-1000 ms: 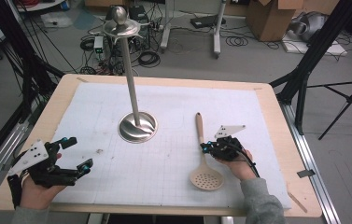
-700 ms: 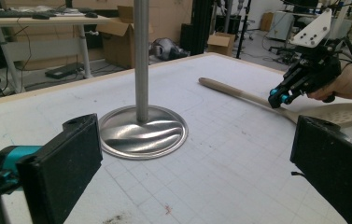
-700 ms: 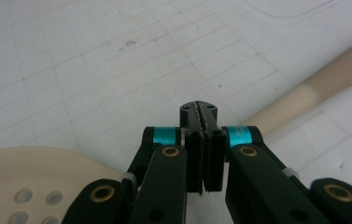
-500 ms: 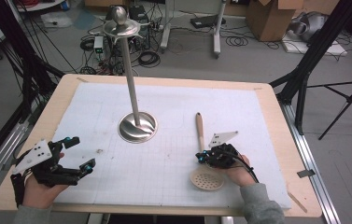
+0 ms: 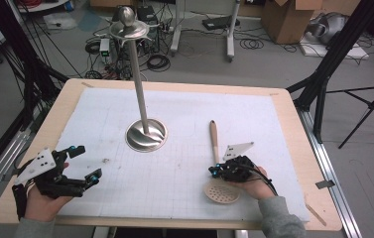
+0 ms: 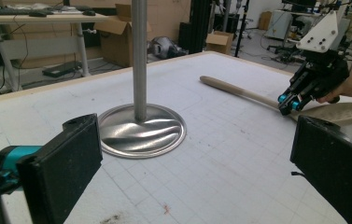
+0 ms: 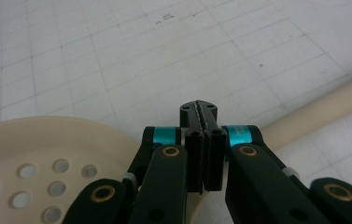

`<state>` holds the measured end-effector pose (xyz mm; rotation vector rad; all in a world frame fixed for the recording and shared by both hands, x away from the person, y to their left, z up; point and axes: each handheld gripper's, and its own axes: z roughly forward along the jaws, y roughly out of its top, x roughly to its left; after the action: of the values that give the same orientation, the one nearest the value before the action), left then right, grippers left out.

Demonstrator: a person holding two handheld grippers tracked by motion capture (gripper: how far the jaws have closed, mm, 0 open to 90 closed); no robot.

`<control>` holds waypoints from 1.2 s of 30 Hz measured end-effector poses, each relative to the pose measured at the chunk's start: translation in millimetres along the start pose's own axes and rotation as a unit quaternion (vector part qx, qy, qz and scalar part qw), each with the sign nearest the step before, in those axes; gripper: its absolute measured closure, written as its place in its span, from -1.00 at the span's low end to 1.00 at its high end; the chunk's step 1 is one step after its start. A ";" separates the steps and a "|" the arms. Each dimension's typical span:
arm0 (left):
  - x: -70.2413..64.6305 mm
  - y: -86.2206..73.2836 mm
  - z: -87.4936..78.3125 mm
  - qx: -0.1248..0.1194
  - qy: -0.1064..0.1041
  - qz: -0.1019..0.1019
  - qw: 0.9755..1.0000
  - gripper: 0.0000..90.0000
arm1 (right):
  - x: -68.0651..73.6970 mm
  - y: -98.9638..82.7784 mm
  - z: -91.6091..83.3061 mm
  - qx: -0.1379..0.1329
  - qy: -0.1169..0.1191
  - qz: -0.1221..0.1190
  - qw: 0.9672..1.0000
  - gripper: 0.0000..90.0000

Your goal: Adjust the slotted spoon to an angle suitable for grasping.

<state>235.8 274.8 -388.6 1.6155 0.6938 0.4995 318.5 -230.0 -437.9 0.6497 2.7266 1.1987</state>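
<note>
Jaws of the right gripper [image 5: 216, 171] are seen pressed flat together in the right gripper view, pad against pad, with nothing clamped between them [image 7: 200, 113]; they hang just over the neck of a cream-coloured plastic slotted spoon [image 5: 216, 157], where the handle meets the bowl, and whether they touch it cannot be told. The spoon lies flat on the white gridded mat [image 5: 184, 109] in the table's near right part, its round perforated bowl [image 7: 33, 163] close to the near edge and its long straight handle pointed toward the far edge. The right hand [image 5: 254, 182] is rested on the mat just beside the bowl, on the side of the right edge. The left gripper [image 5: 88, 163] is held near the near left corner of the table, its jaws spread wide and empty, aimed across the mat toward the spoon. In the left gripper view the two black pads [image 6: 66, 172] are seen far apart, with the right gripper [image 6: 289, 102] and the spoon [image 6: 253, 95] between and beyond them. A tall polished steel stand with a round dished base [image 5: 146, 135] is placed near the middle of the mat, well apart from both grippers, its thin pole risen toward the far edge and capped by a small disc and ball [image 5: 128, 22]. The wooden table rim [image 5: 293, 124] is left bare around the mat.
</note>
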 end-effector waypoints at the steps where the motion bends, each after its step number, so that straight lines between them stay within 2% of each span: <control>1: -0.2 -0.3 0.4 0.000 -0.001 -0.001 1.000 -0.94 | 0.0 0.0 0.0 0.000 0.000 0.000 1.000 1.00; 3: -0.7 -0.4 1.1 0.001 -0.002 0.000 1.000 -0.94 | -2.8 -4.2 -3.9 -0.002 0.013 0.001 1.000 1.00; 20: -1.8 -0.1 0.9 0.000 -0.002 -0.001 1.000 -0.94 | -6.3 -25.8 -28.0 0.000 0.017 0.000 1.000 1.00; 26: -2.1 -0.2 4.9 0.003 -0.005 0.000 1.000 -0.94 | -11.1 -26.4 -27.4 -0.009 0.028 0.013 0.999 1.00; 28: -2.6 0.0 6.4 0.003 -0.007 -0.001 1.000 -0.94 | -15.4 -27.2 -30.6 -0.022 0.023 0.019 0.999 1.00; 29: -2.3 -0.1 8.0 0.002 -0.008 0.000 1.000 -0.94 | -20.0 -28.7 -35.7 -0.035 0.010 0.030 0.999 1.00; 30: -2.3 -0.1 8.0 0.002 -0.008 0.000 1.000 -0.94 | -20.0 -28.7 -35.7 -0.035 0.010 0.030 0.999 1.00; 31: -2.0 -0.6 9.0 0.004 -0.008 0.000 1.000 -0.94 | -24.5 -31.2 -40.5 -0.041 -0.002 0.038 0.998 1.00; 33: -2.3 -0.9 9.5 0.004 -0.008 -0.001 1.000 -0.94 | -26.9 -32.6 -42.7 -0.046 -0.005 0.042 0.998 1.00; 36: -2.3 -1.0 9.5 0.006 -0.010 0.001 1.000 -0.94 | -32.2 -36.4 -47.2 -0.047 -0.023 0.053 0.997 1.00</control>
<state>240.4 266.4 -391.0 1.6310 0.6816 0.4808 323.2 -297.5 -434.4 0.8074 2.6088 1.3088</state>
